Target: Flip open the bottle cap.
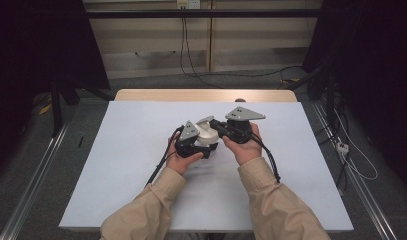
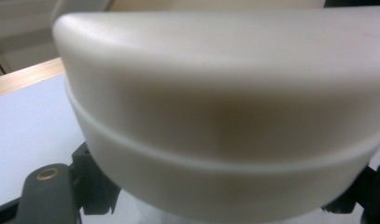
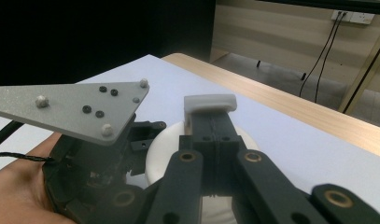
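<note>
White round container [image 1: 207, 134] is clamped by the left gripper [image 1: 203, 145]; the right gripper [image 1: 217, 128], clenched, grips its raised lid tab [image 3: 210, 101]. Opening appears begun, not finished.

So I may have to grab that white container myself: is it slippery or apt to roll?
The white container looks smooth and glossy, so probably slippery. Its rounded wall suggests it could roll if tipped. It seems rigid, keeping its shape.

A wooden table with a white sheet on it

The table [image 1: 206, 95] stands on grey floor; the white sheet [image 1: 116, 165] covers nearly all its top, leaving a wood strip bare at the far edge.
</note>
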Motion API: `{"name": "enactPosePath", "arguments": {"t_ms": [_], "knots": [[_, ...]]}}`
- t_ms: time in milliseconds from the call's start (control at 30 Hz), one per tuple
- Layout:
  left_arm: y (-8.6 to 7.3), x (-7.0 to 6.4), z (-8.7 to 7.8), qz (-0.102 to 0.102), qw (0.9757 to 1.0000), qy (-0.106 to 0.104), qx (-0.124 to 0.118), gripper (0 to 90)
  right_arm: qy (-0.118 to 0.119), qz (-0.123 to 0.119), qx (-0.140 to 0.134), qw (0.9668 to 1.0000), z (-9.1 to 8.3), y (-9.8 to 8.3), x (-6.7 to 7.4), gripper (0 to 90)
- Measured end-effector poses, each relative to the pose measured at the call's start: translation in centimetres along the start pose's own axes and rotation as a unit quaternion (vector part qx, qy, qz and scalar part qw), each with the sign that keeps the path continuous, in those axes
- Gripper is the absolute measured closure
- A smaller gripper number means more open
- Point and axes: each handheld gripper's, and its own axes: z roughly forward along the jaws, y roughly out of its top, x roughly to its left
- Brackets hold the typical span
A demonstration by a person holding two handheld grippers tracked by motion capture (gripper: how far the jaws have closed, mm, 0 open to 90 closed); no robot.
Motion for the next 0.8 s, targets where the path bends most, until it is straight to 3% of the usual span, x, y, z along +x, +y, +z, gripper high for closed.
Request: {"name": "enactPosePath", "arguments": {"t_ms": [800], "knots": [[0.0,0.1,0.0,-0.005,1.0000,0.000,-0.002,18.6,0.003,-0.012,0.001,0.9999,1.5,1.3,0.3,90.0]]}}
